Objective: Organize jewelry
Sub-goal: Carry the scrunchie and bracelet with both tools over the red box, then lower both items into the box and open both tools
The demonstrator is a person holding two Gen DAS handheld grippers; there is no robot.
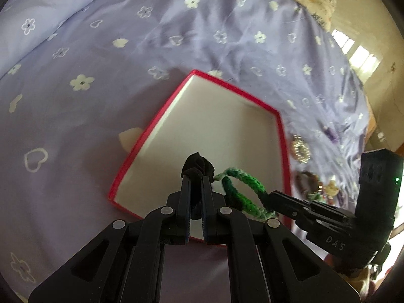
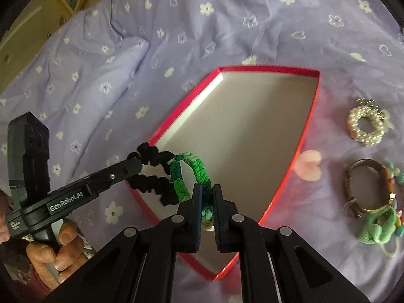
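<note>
One big lilac bedsheet (image 2: 106, 80) with white flowers under everything, red-rimmed box (image 2: 310, 116) lying open on it, white inside, bare. Nothing blocking the way in. Off to the box's right side, only clear from the right wrist: pearl bracelet (image 2: 366, 126), brown bangle (image 2: 363, 189), mint green scrunchie (image 2: 378, 229); blurry from the left. Hanging over the box's near end: black scrunchie (image 1: 198, 165) clenched in left gripper (image 1: 195, 179), linked to green braided band (image 2: 199, 174) pinched by right gripper (image 2: 207, 189), pair stretched roughly crosswise between them
</note>
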